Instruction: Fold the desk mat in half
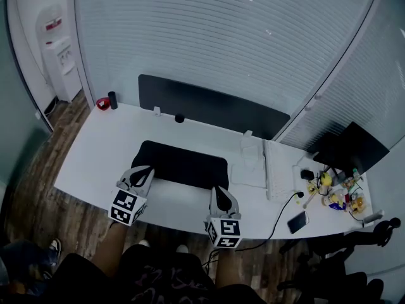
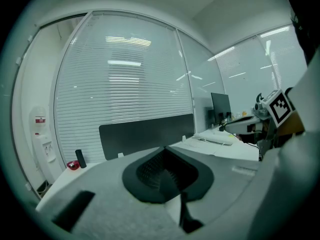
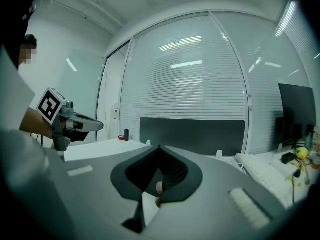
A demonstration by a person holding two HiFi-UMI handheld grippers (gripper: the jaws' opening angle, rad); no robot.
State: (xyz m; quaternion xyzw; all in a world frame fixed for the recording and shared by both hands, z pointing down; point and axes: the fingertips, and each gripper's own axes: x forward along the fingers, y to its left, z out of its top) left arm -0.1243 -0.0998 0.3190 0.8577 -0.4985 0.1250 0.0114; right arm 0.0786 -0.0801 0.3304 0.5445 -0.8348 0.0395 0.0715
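Left gripper (image 1: pixel 143 170) and right gripper (image 1: pixel 220 190) held near-level, jaws clenched at desk mat (image 1: pixel 186 163) near corners, pinch on mat unclear.

There is one desk mat (image 1: pixel 183 164) on the one tabletop (image 1: pixel 95 151), and two claws at 6 o'clock: the left claw (image 1: pixel 145 170) and the right claw (image 1: pixel 220 192). Toward 3 o'clock are one keyboard (image 1: pixel 273 170), one phone (image 1: pixel 297 221) and one monitor (image 1: pixel 350 148). At 10 o'clock is one water dispenser (image 1: pixel 62 65).

A dim, bluish light is seen throughout, and strip-light reflections (image 2: pixel 128 40) are thrown as glare on the slatted glass wall (image 2: pixel 125 99). Both gripper views are bowed by wide-angle distortion, blackened at the corners and soft up close.
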